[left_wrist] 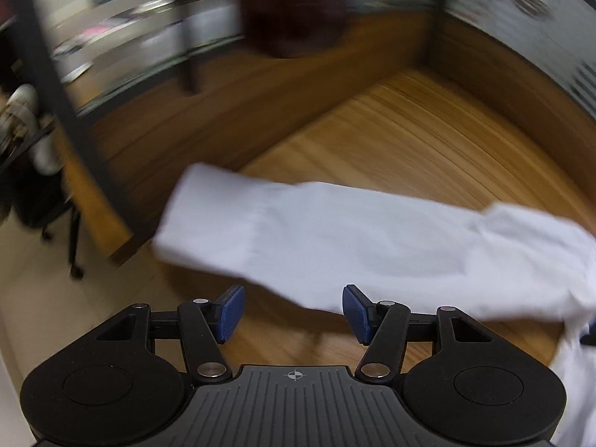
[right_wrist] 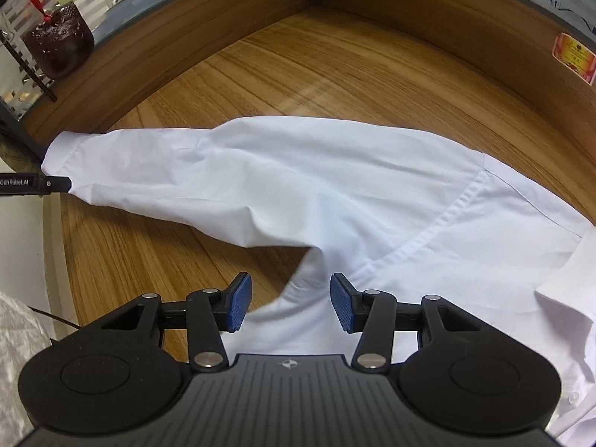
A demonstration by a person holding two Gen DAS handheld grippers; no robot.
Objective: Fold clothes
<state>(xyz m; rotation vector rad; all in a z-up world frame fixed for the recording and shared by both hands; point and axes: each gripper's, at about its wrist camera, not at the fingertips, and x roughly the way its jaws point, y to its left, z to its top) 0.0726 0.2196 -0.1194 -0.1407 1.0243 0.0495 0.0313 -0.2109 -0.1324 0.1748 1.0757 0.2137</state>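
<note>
Wood is filling the background in the left wrist view: a desk (left_wrist: 428, 126) with a raised wooden rim, and shelving behind it being smeared by motion blur. A white shirt (left_wrist: 372, 238) is being shown spread across the desk, one sleeve (left_wrist: 231, 216) stretched out to the left with its cuff reaching the desk's edge. The left gripper (left_wrist: 293, 311) is being held wide open over the near hem of that sleeve, with nothing caught between its blue pads (left_wrist: 230, 313). The blur is hinting that this gripper is being swung, so a steadier pause is advised before any pinch is made.

Wood is again being seen in the right wrist view, sharper this time, with a dark red pot (right_wrist: 59, 43) standing on the ledge. The shirt (right_wrist: 428, 231) is lying flat, shoulder seam and collar (right_wrist: 566, 272) showing at the right, and the sleeve (right_wrist: 178, 171) is being laid out straight toward the left. The right gripper (right_wrist: 291, 303) is being held open and empty, hanging just over the armpit fold. Whether the sleeve is being spread out or gathered in cannot be settled from here. For a clean fold, cloth is best taken at a seam or edge, a single layer being pinched, and the fabric being kept taut and flat while it is carried.
</note>
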